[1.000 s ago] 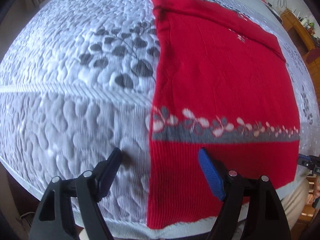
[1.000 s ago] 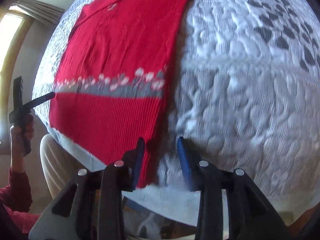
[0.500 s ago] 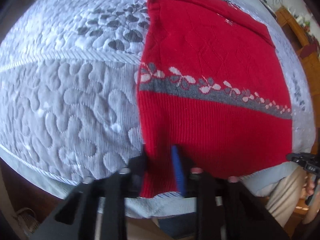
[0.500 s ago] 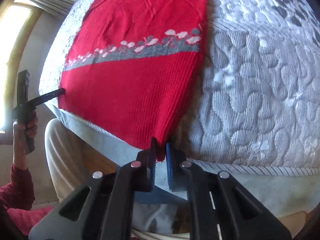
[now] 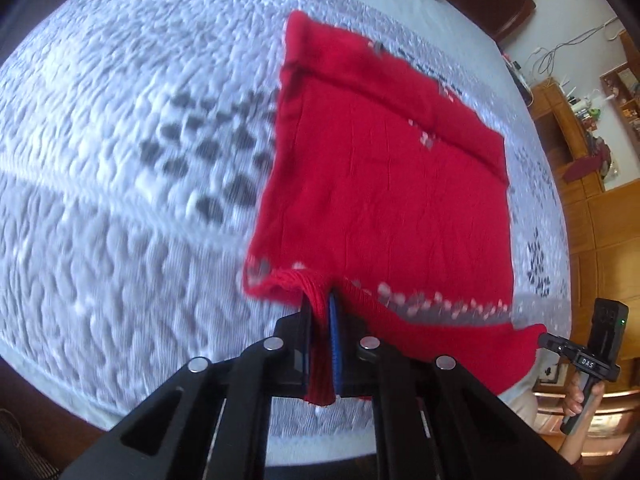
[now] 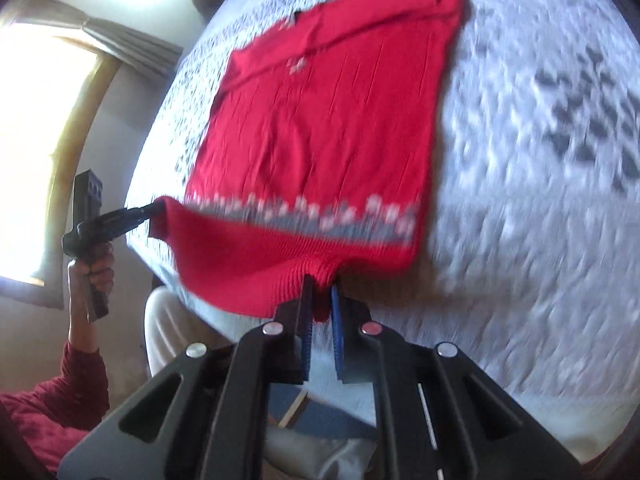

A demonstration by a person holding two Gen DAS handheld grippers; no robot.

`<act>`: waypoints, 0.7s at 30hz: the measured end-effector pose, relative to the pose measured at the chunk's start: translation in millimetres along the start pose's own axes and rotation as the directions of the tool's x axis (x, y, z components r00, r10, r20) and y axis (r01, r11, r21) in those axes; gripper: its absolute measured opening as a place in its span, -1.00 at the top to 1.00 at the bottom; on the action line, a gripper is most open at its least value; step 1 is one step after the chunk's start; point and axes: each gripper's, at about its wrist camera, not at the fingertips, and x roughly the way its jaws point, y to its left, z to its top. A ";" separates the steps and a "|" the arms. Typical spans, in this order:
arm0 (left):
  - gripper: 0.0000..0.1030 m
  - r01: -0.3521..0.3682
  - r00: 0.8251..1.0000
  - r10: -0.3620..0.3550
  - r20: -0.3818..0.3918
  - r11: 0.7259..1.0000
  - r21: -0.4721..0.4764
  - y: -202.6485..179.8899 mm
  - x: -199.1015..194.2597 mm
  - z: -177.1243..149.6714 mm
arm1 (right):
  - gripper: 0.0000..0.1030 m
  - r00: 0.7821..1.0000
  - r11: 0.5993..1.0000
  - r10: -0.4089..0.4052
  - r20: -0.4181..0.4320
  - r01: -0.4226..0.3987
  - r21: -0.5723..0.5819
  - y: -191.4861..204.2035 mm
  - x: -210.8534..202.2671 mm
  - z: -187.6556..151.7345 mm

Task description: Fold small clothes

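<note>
One red sweater (image 5: 384, 184), spread on one white quilt (image 5: 120, 184) with grey leaf prints; far part flat, near hem lifted off the quilt at both corners. One grey band (image 6: 320, 224) with pale flowers across the sweater just above the ribbed hem.

Two grippers, each pinching a hem corner. Left gripper (image 5: 320, 320): jaws closed to a narrow slit, a bunched strip of red ribbing clamped between the black finger and the blue pad (image 5: 333, 332), cloth hanging through below. Same gripper visible in the right wrist view (image 6: 138, 213), held in one hand (image 6: 94, 272), tip buried in the raised corner. Right gripper (image 6: 320, 300): jaws nearly together, a puckered bit of hem caught at the tips. Seen also in the left wrist view (image 5: 554, 343), at the lifted far corner, gripped by the other hand (image 5: 580, 396).

Hem sagging in a curve between the two grips. Wooden cabinet (image 5: 576, 152) beside the bed; bright window (image 6: 32, 128) with one curtain (image 6: 120, 44) on the other side.
</note>
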 end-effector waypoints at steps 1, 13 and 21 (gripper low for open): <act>0.85 0.005 1.000 -0.005 0.002 1.000 -0.007 -0.2 3.5 11.1 | 0.86 1.000 1.000 -0.002 0.005 0.002 0.011 -4.4 -0.2 14.1; 0.72 -0.056 0.998 0.054 -0.022 0.994 -0.094 0.3 82.6 118.2 | 0.61 0.994 0.991 -0.103 -0.018 0.104 0.084 -50.1 48.2 148.3; 0.06 -0.099 0.991 0.099 0.092 0.995 0.000 4.4 49.7 136.3 | 0.53 0.989 0.989 -0.146 0.011 0.146 0.015 -56.7 37.8 156.4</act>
